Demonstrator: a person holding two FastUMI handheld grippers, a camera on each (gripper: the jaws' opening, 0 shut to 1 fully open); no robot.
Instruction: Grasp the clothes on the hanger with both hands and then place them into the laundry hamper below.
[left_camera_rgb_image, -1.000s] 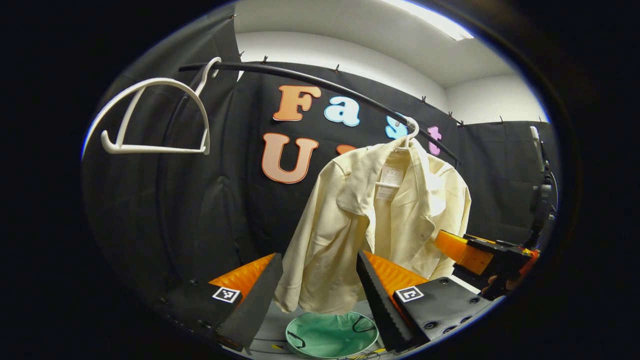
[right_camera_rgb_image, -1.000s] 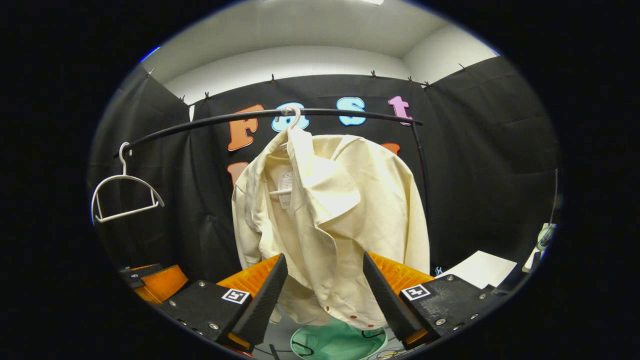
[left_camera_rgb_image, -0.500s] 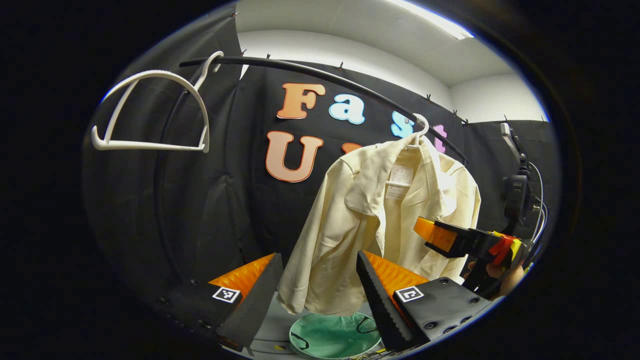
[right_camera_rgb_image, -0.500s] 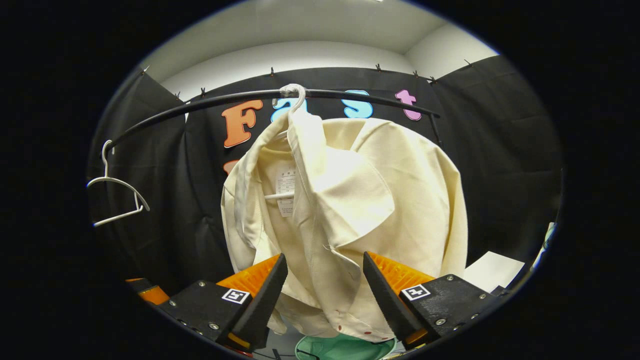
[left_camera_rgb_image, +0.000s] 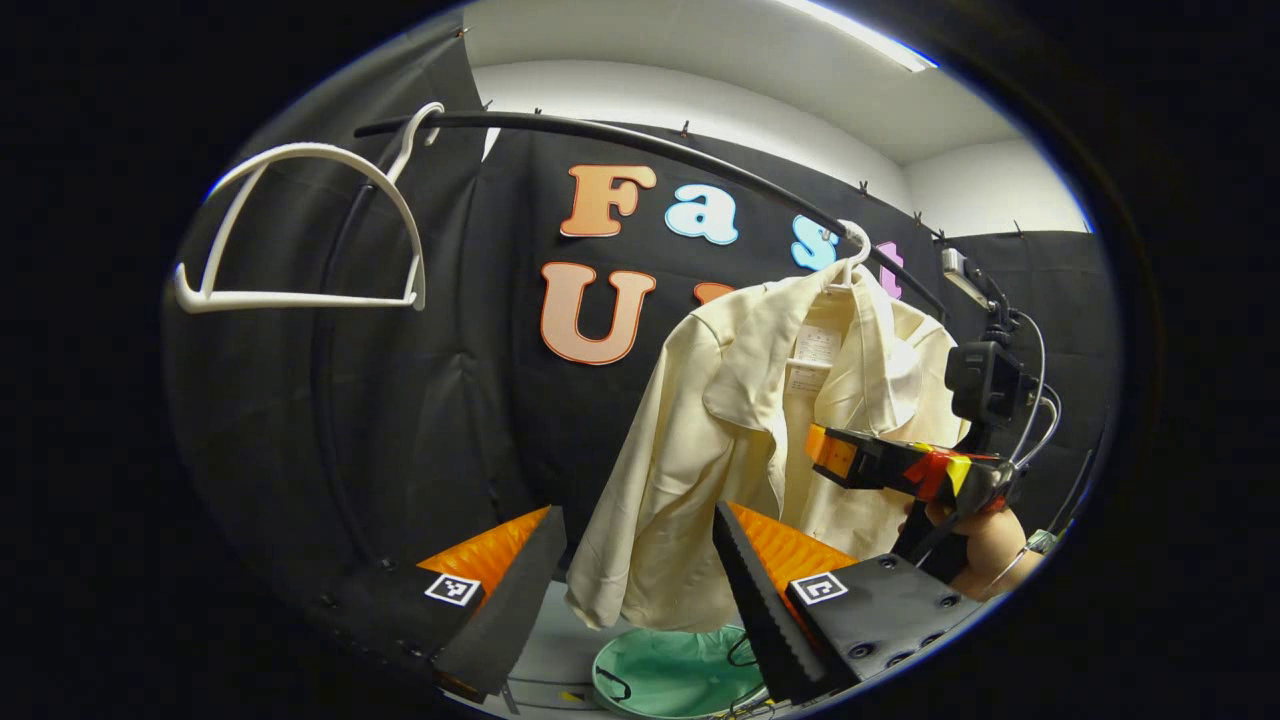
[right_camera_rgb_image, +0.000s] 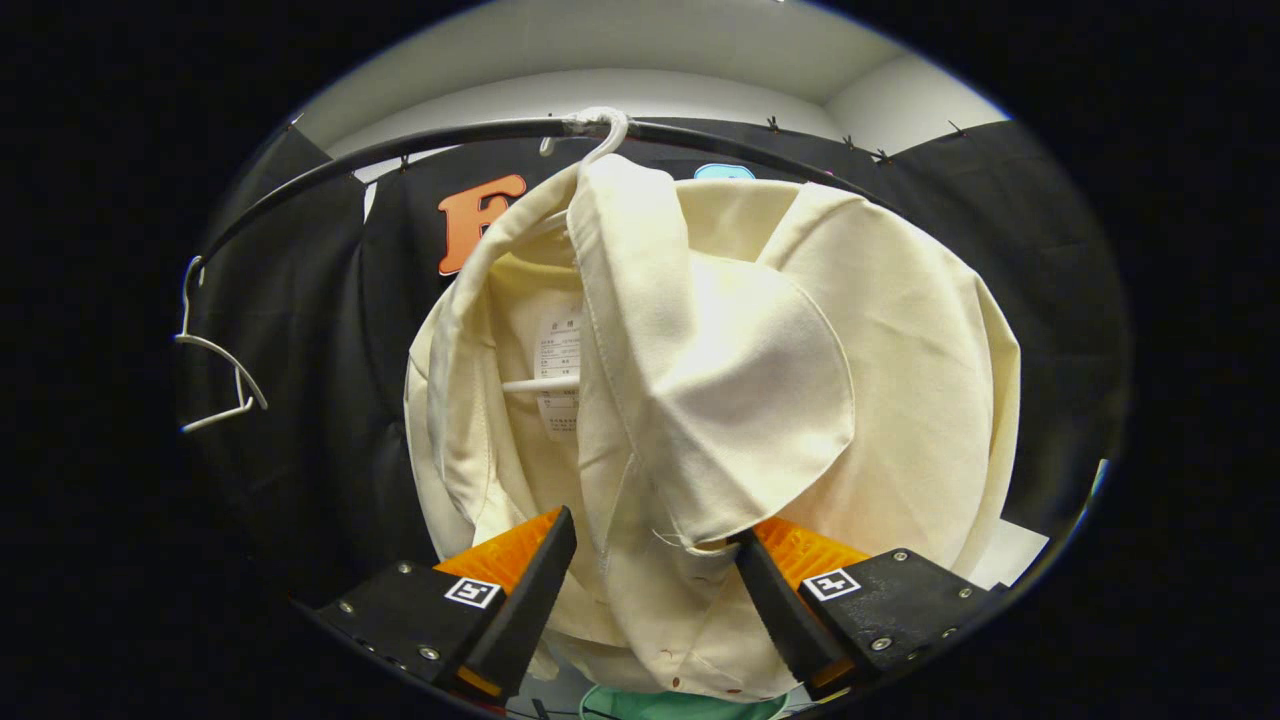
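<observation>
The shirt (right_camera_rgb_image: 700, 400) hung on a white hanger (right_camera_rgb_image: 600, 125) from the black rail (right_camera_rgb_image: 400, 160), its long axis vertical, collar at the top and hem down over the green hamper (left_camera_rgb_image: 680, 675). In the right gripper view it lay straight ahead of the right claw (right_camera_rgb_image: 650, 590) and very near: the front panel and the collar flap draped down into the gap between the 2 fingers (right_camera_rgb_image: 520, 600). The jaws stood wide apart and did not press the cloth, so the claw was released; whether the fabric brushed the right-hand finger I could not tell.

In the left gripper view the shirt (left_camera_rgb_image: 740, 440) lay ahead and a little to the right of the left claw (left_camera_rgb_image: 640, 600), well apart from it, with only the hem and sleeve end low between the fingertips. That claw was also released, jaws spread with nothing in them. The right claw (left_camera_rgb_image: 900, 465) showed there too, held level by a hand (left_camera_rgb_image: 985, 550) and pointing at the shirt's front at about mid-height.

So the right hand was clearly the nearer of the 2, and the coming grasp likely turned on it: a short push forward would probably put the front panel between its fingers. The left claw would need to travel forward and rightward to take the near sleeve or shoulder.

A bare 2nd hanger (left_camera_rgb_image: 300, 230) hung on the rail up and to the left of the left claw.
</observation>
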